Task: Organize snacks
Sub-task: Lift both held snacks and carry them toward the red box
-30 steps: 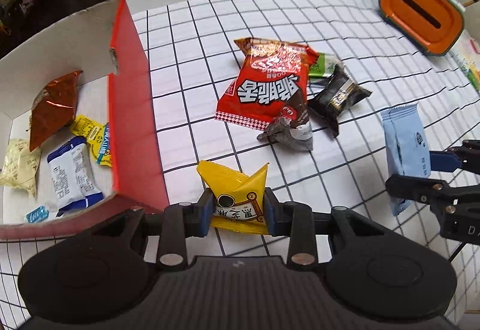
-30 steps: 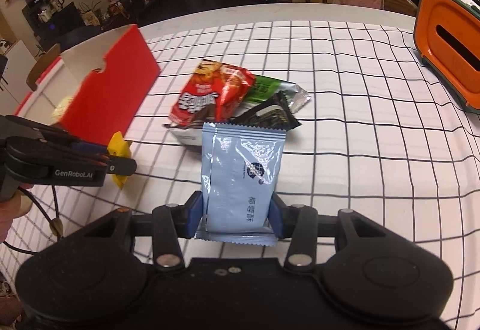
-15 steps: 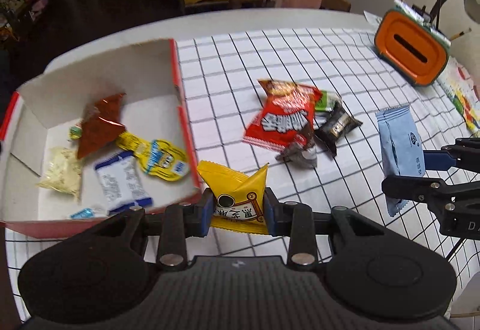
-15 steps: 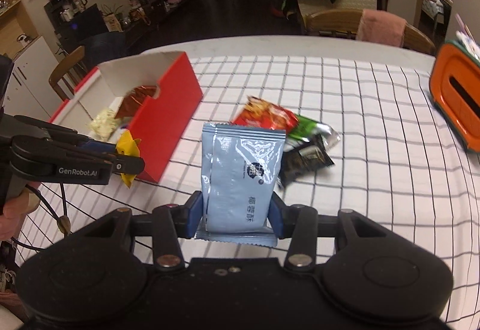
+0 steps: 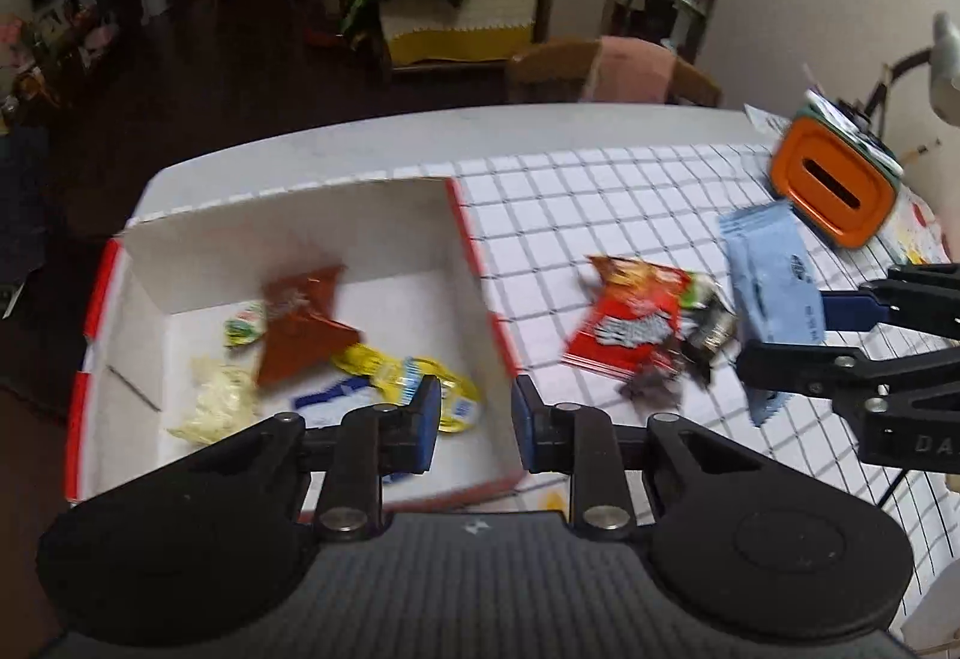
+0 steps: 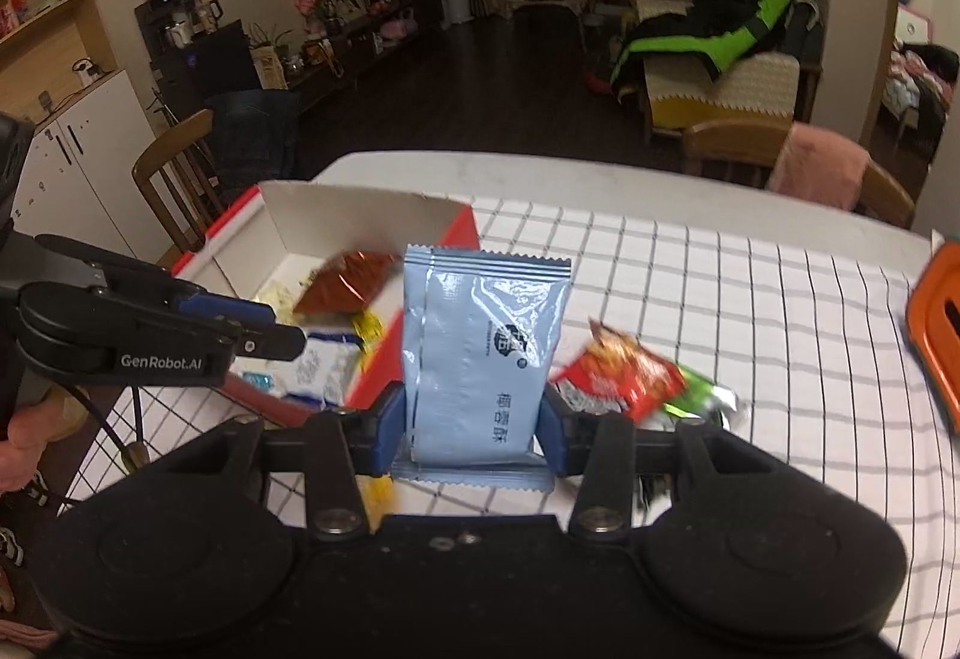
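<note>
Right gripper (image 6: 474, 431) clamps blue packet (image 6: 480, 359) upright. Box (image 6: 360, 215) ahead-left of it. Left gripper (image 5: 471, 428) parted, empty. Best carry packet past box wall before releasing.

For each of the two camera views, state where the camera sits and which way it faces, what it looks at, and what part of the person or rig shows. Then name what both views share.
Left wrist: sits on the left gripper, facing over the red box; jaws apart, nothing between them; the right gripper shows.
Right wrist: sits on the right gripper, facing along the table; it clamps the blue packet; the left gripper and a hand show.
Shared: box, blue packet, red snack bag, orange container.
</note>
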Action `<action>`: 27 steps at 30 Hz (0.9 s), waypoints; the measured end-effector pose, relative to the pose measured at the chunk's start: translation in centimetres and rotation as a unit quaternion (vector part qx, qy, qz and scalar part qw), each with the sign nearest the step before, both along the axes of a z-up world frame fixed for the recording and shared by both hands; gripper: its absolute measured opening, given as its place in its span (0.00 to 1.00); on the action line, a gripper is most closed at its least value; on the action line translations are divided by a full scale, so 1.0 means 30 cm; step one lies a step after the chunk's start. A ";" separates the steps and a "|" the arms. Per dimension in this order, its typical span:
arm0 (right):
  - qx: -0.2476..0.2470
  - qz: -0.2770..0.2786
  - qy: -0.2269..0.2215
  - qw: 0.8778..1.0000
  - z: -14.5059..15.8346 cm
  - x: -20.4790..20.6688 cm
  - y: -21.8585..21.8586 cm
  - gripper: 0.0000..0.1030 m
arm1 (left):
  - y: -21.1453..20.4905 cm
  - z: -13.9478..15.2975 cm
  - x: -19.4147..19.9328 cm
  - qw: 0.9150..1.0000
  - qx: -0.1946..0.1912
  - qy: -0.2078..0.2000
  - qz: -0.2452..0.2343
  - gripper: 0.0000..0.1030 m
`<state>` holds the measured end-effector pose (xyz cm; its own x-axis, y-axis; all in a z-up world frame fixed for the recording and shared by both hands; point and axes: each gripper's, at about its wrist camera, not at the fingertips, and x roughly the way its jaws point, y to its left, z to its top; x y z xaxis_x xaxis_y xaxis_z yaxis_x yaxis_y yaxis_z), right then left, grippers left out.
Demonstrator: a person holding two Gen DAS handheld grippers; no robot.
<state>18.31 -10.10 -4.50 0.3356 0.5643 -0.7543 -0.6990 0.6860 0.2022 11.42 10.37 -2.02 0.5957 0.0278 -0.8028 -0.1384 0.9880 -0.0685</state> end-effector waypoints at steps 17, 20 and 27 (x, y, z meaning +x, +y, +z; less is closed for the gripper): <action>-0.022 -0.040 0.032 0.998 -0.109 -0.048 -0.073 0.42 | -0.162 -0.195 -0.073 0.994 -0.018 0.062 -0.089 0.25; -0.025 -0.048 0.036 0.998 -0.127 -0.052 -0.118 0.42 | -0.222 -0.265 -0.054 0.993 -0.028 0.091 -0.075 0.26; -0.030 -0.055 0.038 0.997 -0.162 -0.062 -0.236 0.42 | -0.294 -0.378 0.006 0.989 -0.061 0.134 0.004 0.66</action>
<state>16.44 -17.18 -9.35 0.3341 0.4797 -0.8114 -0.6033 0.7702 0.2069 11.61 1.55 -13.36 0.3605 -0.0753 -0.9297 -0.1759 0.9734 -0.1470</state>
